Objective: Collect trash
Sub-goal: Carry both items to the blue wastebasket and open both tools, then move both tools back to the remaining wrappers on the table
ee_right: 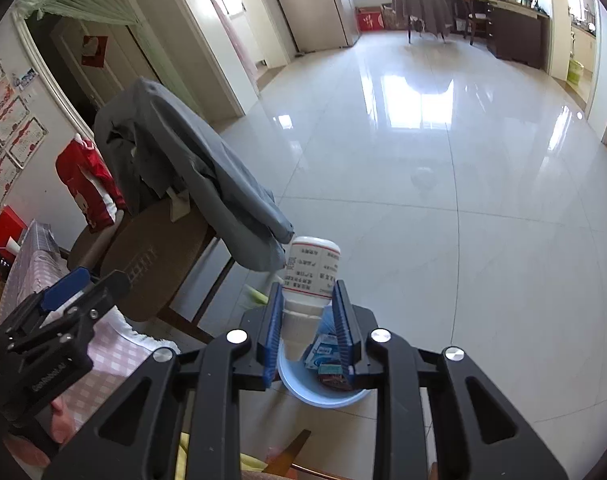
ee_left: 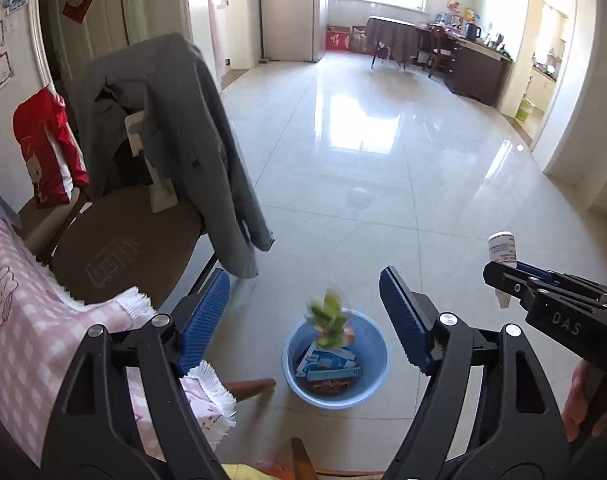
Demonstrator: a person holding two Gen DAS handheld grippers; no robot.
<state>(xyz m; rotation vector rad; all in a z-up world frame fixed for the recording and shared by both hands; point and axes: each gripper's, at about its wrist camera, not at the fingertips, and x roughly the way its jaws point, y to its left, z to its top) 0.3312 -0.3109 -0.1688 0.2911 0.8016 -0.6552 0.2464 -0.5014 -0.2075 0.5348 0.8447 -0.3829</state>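
Observation:
A blue plastic basin (ee_left: 373,364) stands on the tiled floor and holds several packets. Above it my left gripper (ee_left: 303,320) is open, its blue pads wide apart. A blurred green-yellow scrap (ee_left: 329,320) is in the air over the basin, and neither pad touches it. My right gripper (ee_right: 309,320) is shut on a white labelled bottle (ee_right: 313,268), holding it by its neck over the basin (ee_right: 323,394). In the left wrist view that gripper (ee_left: 515,276) and the bottle (ee_left: 501,248) show at the right. The left gripper (ee_right: 63,296) shows at the left of the right wrist view.
A round-seated chair (ee_left: 119,256) with a grey jacket (ee_left: 175,140) over its back stands left of the basin. A pink checked tablecloth (ee_left: 31,304) with a white fringe lies at lower left. A wooden chair part (ee_left: 251,388) reaches toward the basin. Glossy floor (ee_left: 383,160) stretches beyond.

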